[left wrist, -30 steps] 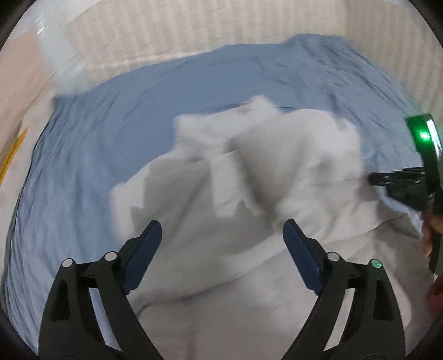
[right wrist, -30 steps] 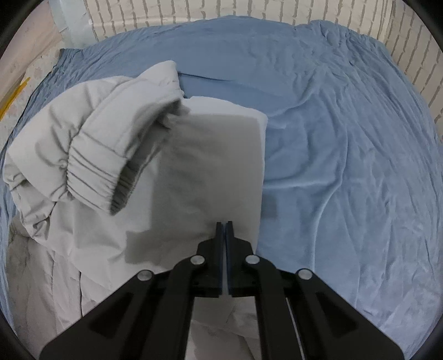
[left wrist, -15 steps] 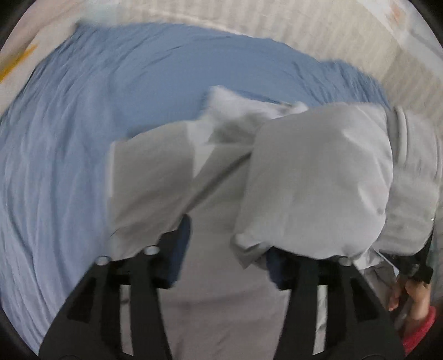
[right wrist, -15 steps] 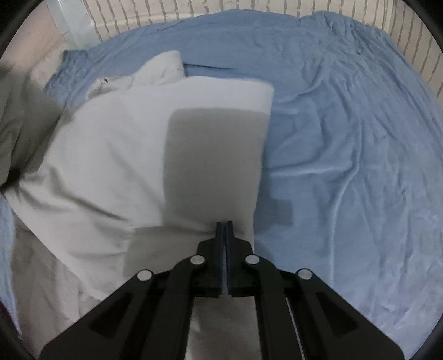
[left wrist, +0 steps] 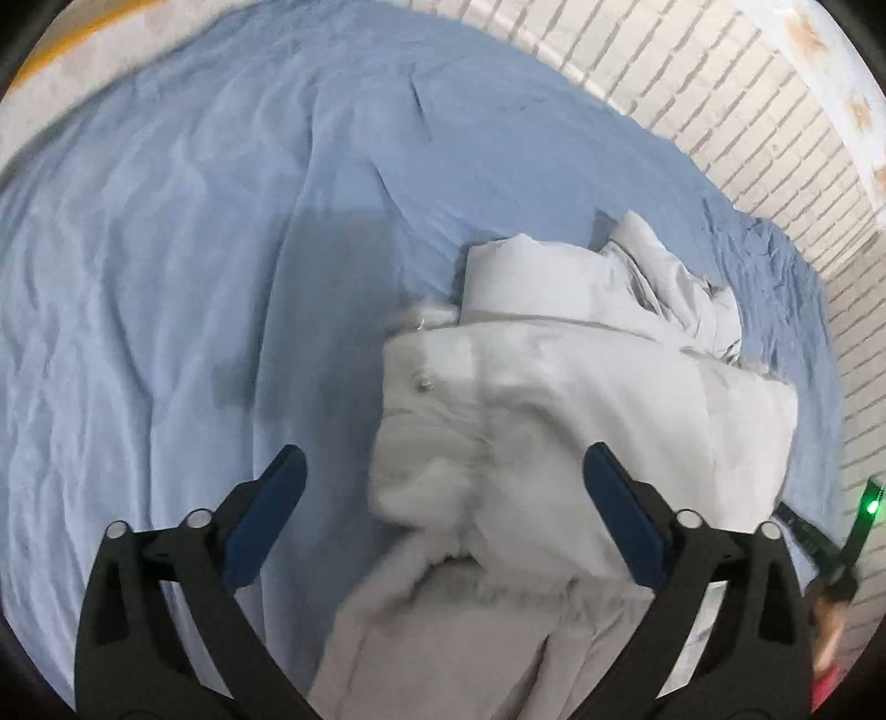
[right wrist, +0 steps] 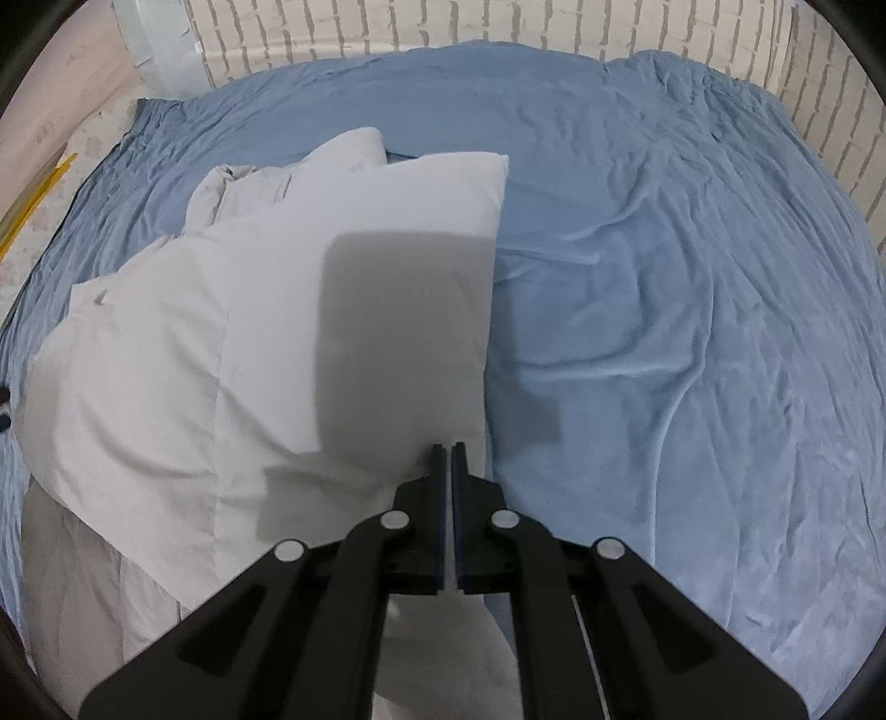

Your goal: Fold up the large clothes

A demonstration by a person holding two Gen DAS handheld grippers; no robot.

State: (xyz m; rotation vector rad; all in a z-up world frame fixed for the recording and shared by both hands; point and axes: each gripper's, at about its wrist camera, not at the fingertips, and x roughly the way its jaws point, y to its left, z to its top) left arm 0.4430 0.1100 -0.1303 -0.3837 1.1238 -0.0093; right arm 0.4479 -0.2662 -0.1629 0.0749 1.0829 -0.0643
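A pale grey padded jacket point(left wrist: 554, 399) lies partly folded on a blue bed sheet point(left wrist: 194, 249). My left gripper point(left wrist: 448, 509) is open and empty, its jaws wide apart above the jacket's near edge. The jacket also shows in the right wrist view point(right wrist: 249, 343), with a sleeve laid across its body. My right gripper point(right wrist: 448, 459) is shut on the jacket's right edge, close to the sheet point(right wrist: 692, 304). Part of the right gripper, with a green light, shows at the far right of the left wrist view point(left wrist: 864, 509).
A white brick wall point(right wrist: 443, 27) runs behind the bed and along its right side point(left wrist: 747, 99). Pale floor with a yellow strip point(right wrist: 22, 210) lies to the left of the bed. The sheet is wrinkled.
The sleeve that hung raised a second ago now lies flat across the jacket. My left gripper swung left and stands open over the jacket's edge. My right gripper stayed shut on the fabric.
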